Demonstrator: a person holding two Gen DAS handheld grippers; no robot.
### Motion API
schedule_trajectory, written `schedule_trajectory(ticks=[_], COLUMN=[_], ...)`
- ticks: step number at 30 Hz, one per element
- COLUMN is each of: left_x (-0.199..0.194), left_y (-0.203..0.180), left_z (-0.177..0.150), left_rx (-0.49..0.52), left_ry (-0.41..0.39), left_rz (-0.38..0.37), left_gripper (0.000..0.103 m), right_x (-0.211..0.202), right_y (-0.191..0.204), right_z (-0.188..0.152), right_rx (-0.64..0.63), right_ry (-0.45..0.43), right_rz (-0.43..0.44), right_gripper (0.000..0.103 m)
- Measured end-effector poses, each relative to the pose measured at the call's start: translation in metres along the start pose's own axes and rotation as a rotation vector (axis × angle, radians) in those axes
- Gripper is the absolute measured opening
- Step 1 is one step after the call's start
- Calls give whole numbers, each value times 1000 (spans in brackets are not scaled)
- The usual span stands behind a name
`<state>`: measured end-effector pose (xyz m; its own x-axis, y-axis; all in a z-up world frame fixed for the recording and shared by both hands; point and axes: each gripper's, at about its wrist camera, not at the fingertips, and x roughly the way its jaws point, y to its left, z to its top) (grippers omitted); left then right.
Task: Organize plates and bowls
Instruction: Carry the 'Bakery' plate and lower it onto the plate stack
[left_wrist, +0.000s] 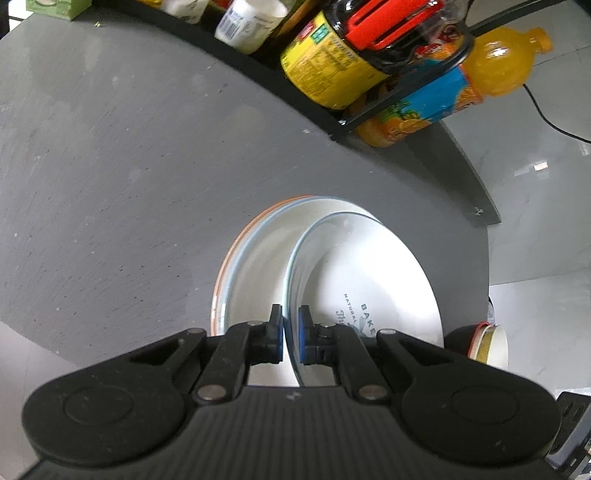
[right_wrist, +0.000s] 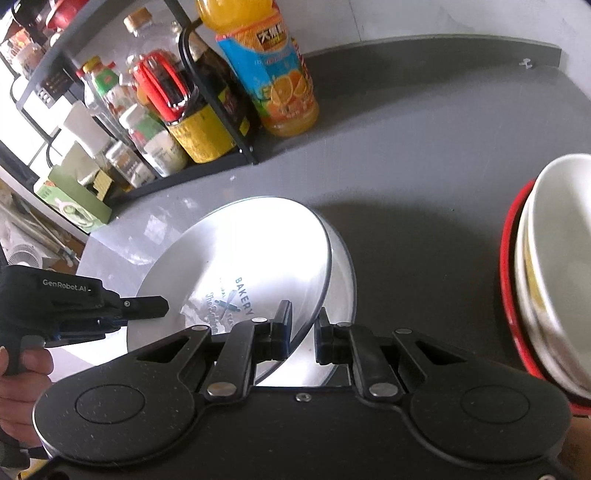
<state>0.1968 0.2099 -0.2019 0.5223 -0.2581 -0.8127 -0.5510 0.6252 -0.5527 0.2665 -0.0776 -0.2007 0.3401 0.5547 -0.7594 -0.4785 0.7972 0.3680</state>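
Note:
A clear glass plate (left_wrist: 332, 258) is tilted over a stack of white plates (left_wrist: 255, 266), the lowest one orange-rimmed. A printed bakery logo shows through the glass. My left gripper (left_wrist: 291, 332) is shut on the glass plate's near rim. In the right wrist view the same glass plate (right_wrist: 251, 258) leans over the white plate stack (right_wrist: 341, 273). My right gripper (right_wrist: 303, 328) is open, and the plate's edge passes between its fingers with a gap on each side. The left gripper (right_wrist: 162, 308) holds the plate's opposite edge. Stacked white bowls (right_wrist: 554, 266) sit on a red-rimmed dish at the right.
A black wire rack (right_wrist: 221, 110) full of bottles and jars lines the back of the grey counter (right_wrist: 424, 166). An orange juice bottle (right_wrist: 273, 70) stands beside it. The counter edge (left_wrist: 484, 206) drops off at the right. A hand (right_wrist: 18, 387) holds the left gripper's handle.

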Motion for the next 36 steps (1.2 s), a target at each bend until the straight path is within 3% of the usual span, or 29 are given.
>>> schedule_trajectory(ticks=[15,22,30,36], left_x=[10,15,16,18], left_y=[8,-5,-8,-9], left_z=[-1,-5,-4,-5], left_rx=[15,90,101,107], left_ry=[6,-10,-16,-22], left_rz=[51,111,130,141], left_gripper=[6,8,9,9], right_x=[16,22,18,6], right_y=[8,7,5,-6], right_z=[-4,-3,1,-1], right_rx=[-27,-22,14,51], right_ry=[23,35,77,72], right_rz=[-35,-54,-24,25], right_gripper=[12,16,27,28])
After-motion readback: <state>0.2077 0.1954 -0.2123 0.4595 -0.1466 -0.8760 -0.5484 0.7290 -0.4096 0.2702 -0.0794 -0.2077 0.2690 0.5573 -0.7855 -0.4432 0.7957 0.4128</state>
